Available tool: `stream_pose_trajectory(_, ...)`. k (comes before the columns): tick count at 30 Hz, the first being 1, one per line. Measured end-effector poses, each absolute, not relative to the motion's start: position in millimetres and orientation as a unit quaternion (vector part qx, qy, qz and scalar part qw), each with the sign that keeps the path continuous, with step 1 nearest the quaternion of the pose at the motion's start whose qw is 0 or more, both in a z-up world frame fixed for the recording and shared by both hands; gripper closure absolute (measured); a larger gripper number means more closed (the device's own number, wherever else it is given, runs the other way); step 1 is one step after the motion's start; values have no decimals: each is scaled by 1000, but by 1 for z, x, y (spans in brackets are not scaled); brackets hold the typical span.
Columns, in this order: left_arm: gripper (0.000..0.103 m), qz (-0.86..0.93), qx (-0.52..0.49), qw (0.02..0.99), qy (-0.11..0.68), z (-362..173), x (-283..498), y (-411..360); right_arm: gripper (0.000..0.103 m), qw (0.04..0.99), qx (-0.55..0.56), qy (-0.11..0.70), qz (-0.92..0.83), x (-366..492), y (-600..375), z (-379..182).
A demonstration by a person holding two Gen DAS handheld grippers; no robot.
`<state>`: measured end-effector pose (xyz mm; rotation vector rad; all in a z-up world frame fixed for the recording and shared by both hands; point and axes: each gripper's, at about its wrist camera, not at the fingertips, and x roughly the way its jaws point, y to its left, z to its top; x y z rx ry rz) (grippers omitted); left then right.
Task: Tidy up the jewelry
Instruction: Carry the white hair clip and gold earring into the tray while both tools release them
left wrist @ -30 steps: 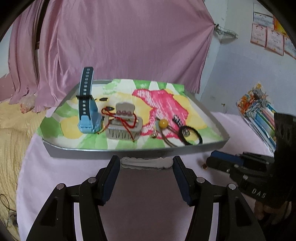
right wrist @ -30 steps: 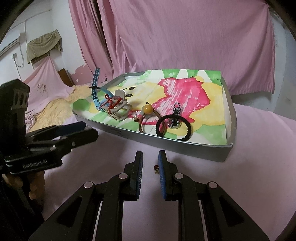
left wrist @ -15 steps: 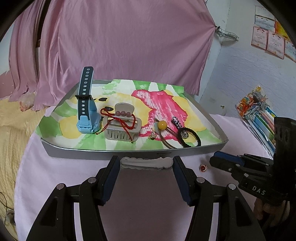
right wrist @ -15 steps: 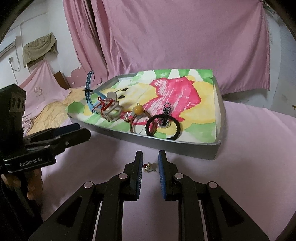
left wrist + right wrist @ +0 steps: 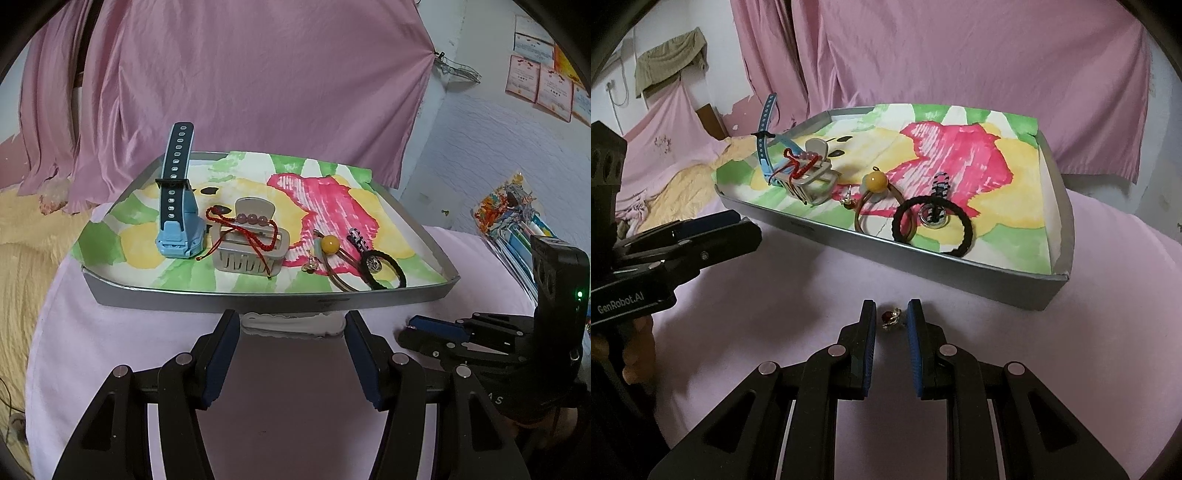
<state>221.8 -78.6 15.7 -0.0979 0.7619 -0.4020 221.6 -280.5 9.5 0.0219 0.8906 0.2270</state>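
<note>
A grey tray point(image 5: 258, 297) lined with painted paper holds a blue watch point(image 5: 177, 229), a grey claw clip point(image 5: 247, 254) draped with a red bead bracelet point(image 5: 243, 221), a yellow-bead hair tie point(image 5: 330, 244) and a black hair tie point(image 5: 388, 271). My left gripper point(image 5: 291, 326) hovers just before the tray's front wall, shut on a white scalloped clip point(image 5: 295, 321) that spans its fingers. On the pink cloth, a small red-stone piece point(image 5: 891, 319) lies between the narrowly parted fingertips of my right gripper point(image 5: 892, 313), untouched. The tray point(image 5: 960, 267) stands just beyond.
Stacked colourful booklets point(image 5: 517, 218) lie at the far right, and a yellow blanket point(image 5: 22, 240) at the left. Pink curtains hang behind the tray. The left gripper point(image 5: 738, 232) sits to the left of the right one, with a hand point(image 5: 635, 365) below it.
My right gripper has moved forward, so the red-stone piece now sits between its tips. The left gripper, still holding the white clip, has come slightly closer to the tray.
</note>
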Motion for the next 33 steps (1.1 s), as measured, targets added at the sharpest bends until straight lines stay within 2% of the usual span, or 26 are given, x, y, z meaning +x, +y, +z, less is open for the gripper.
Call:
stream_pose_trajectory(2, 47, -195, -47, 907, 369, 16, 222, -78, 92, 896, 7, 429, 110, 221, -280, 10)
stream_pose_trajectory(9, 47, -193, -52, 909, 365, 18, 224, -76, 92, 902, 7, 418, 109, 218, -282, 15)
stream_pose_trajectory(21, 47, -157, -75, 925, 339, 35, 250, -64, 92, 932, 12, 346, 106, 237, -291, 55)
stream_pose_trajectory(33, 47, -123, -57, 918, 373, 16, 277, -69, 92, 919, 28, 373, 122, 268, -275, 32)
